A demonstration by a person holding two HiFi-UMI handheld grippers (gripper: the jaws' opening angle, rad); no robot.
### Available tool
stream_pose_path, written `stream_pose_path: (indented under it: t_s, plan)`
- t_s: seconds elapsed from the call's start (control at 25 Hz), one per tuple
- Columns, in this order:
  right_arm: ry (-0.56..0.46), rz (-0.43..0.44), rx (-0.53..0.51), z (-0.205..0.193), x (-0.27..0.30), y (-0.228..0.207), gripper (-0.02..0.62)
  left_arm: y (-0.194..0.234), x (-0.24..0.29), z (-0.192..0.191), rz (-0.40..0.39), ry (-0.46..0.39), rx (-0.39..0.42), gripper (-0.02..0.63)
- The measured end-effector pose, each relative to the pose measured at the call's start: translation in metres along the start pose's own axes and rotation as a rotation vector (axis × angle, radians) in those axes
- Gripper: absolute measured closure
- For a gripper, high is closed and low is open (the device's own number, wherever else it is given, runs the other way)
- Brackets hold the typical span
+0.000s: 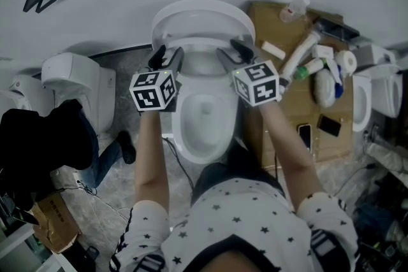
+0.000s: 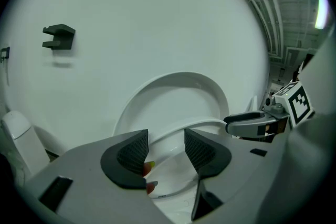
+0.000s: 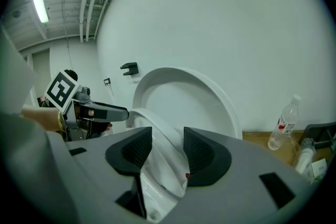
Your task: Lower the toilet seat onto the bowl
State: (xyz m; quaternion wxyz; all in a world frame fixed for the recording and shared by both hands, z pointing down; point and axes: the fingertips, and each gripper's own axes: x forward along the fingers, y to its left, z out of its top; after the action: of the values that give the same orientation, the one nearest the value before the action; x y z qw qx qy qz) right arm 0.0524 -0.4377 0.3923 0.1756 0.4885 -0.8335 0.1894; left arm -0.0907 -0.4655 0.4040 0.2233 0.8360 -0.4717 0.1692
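A white shirt with small dark stars fills the lower edge of the head view. Two bare forearms reach forward from it, each hand holding a gripper topped by a black-and-white marker cube.

The white plastic toilet seat stands part-way tilted over the white ceramic toilet bowl, in front of the upright white lid against the wall. The left gripper holds the seat's left rim. The right gripper holds its right rim. Both pairs of jaws stand narrowly apart with the rim between them. What lies in the bowl cannot be made out.

To the right, a flat brown cardboard sheet on the floor carries a clear plastic bottle, a white paper roll, a black phone and tubes too small to identify.
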Motion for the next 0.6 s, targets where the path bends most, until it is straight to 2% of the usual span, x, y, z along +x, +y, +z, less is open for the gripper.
stream_pose_path:
  t_s: [0.6]
  plan:
    - [0.006, -0.014, -0.016, -0.0047, -0.0090, 0.0048, 0.439, 0.0009, -0.0056, -0.0069, 0.002, 0.019, 0.016, 0.406]
